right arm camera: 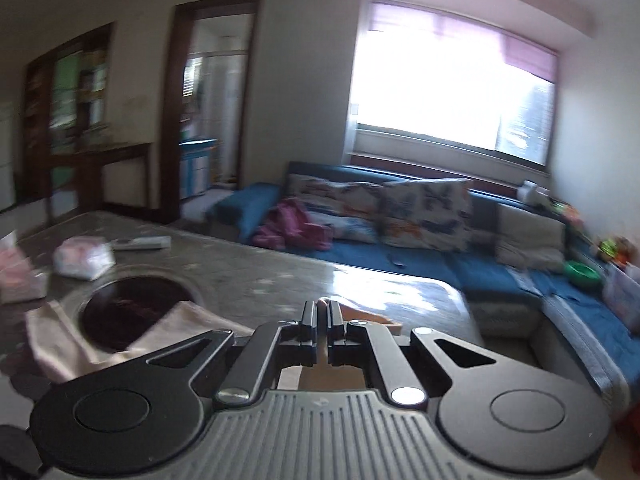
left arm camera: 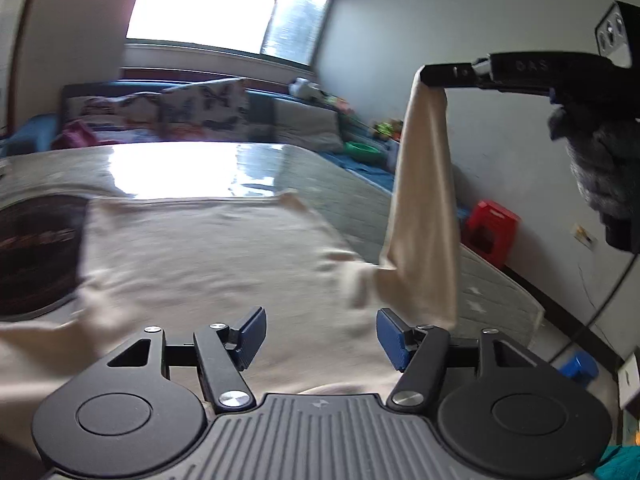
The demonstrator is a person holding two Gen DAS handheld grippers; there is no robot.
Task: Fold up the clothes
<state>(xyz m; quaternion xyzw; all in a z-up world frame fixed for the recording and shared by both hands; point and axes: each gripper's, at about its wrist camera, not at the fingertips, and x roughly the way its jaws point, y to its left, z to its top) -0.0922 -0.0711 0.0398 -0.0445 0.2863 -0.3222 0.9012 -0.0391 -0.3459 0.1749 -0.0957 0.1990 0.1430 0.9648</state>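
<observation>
Left wrist view: beige garment (left arm camera: 208, 264) lay spread flat on the glossy tabletop (left arm camera: 248, 164), body toward the camera, one edge overlapping a dark round inset (left arm camera: 38, 252) in the surface. Left gripper (left arm camera: 320, 338) stood released, blue pads well apart, hovering just above the near part of the cloth and touching nothing. Right gripper (left arm camera: 430, 76) was raised above the table's right side, clenched on the end of one sleeve (left arm camera: 426, 200); the sleeve hung from it in a long vertical strip down to the garment's shoulder. A gloved hand (left arm camera: 596, 160) held that tool.

Right wrist view: right gripper (right arm camera: 323, 314) fingers nearly together with beige cloth pinched between them. Frame motion-blurred; the folded shape of the cloth past the tips could not be made out with confidence. Beyond the tabletop: blue sofa (right arm camera: 500, 276) with patterned cushions (right arm camera: 424, 216), bright window (right arm camera: 452, 92). A white bundle (right arm camera: 82, 258) sat on the far left of the tabletop.
</observation>
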